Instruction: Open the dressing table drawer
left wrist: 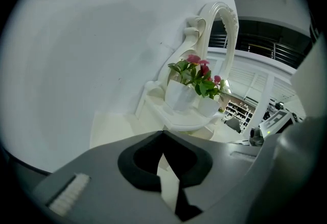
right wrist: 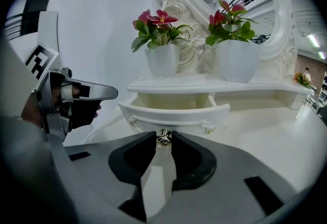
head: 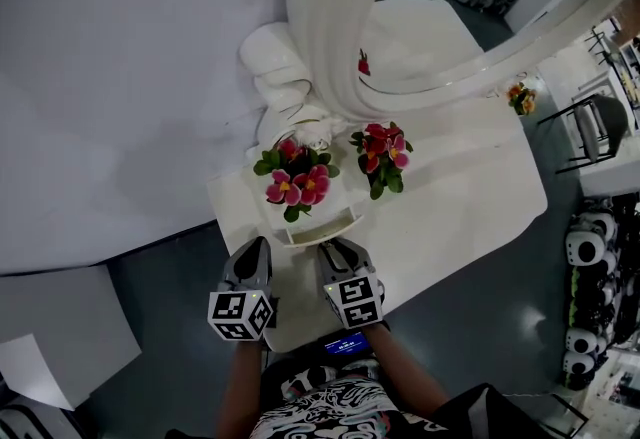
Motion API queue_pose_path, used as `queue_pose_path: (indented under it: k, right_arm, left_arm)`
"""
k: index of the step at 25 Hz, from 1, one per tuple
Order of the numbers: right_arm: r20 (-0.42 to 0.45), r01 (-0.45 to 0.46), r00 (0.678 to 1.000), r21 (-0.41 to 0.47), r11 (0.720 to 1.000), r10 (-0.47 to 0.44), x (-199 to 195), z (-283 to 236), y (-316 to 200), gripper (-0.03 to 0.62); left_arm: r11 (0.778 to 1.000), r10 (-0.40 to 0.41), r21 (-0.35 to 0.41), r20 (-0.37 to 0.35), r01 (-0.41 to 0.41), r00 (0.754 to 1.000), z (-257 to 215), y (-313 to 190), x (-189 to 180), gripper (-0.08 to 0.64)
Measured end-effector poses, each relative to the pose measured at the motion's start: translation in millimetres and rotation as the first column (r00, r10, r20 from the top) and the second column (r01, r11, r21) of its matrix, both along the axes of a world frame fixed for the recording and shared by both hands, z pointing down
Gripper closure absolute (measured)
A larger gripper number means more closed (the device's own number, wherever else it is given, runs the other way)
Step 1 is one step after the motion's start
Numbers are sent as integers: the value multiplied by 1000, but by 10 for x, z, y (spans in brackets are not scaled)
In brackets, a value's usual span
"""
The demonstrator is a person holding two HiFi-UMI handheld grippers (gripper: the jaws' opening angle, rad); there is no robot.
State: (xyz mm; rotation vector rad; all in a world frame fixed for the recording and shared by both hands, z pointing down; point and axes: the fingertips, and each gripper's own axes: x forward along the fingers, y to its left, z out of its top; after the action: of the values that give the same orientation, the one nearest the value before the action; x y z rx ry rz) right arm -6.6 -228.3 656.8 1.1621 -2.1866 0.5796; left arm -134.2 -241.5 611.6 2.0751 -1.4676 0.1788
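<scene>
- Forearms (head: 403,372) of the person enter at the bottom edge of the head view, each leading to a gripper that carries a marker cube (head: 240,314).
- Right gripper (head: 335,247): points at the front of the drawer (right wrist: 176,112). Its jaws stand narrow, one pad on either side of the small metal knob (right wrist: 163,138) at the middle of the drawer front, and are closed on it.
- Left gripper (head: 256,252): just beside the right one, on its left, off the left corner of the drawer and apart from it. Its jaws meet at the tips with nothing between them.
- Drawer: partly open. Its curved white front stands out from under the shelf (right wrist: 204,84), so the cream-coloured inside shows. A small ornament sits near each end of the front.
- Shelf: a low raised ledge at the back of the white desk (head: 460,197), directly above the drawer.
- Left flower pot (right wrist: 163,60) and right flower pot (right wrist: 236,59): white and upright, side by side on the shelf, each holding pink-red blooms and green leaves.
- Mirror (head: 320,37): oval, in a carved white frame, rising behind the two pots.
</scene>
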Motion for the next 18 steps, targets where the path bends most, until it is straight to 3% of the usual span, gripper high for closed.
queue_pose_path:
  k: [9, 13, 18]
  right_arm:
    - [17, -8, 1000, -3, 1000, 8, 69, 25, 127, 492]
    - [1, -13, 1000, -26, 1000, 13, 127, -21, 175, 457]
    - [0, -69, 998, 37, 997, 69, 268, -253, 261, 485]
  left_arm:
    - [1000, 8, 22, 6, -8, 1000, -94, 31, 24, 558]
    - [999, 7, 44, 15, -8, 1000, -228, 81, 51, 558]
    - [996, 10, 89, 19, -11, 1000, -433, 166, 78, 558]
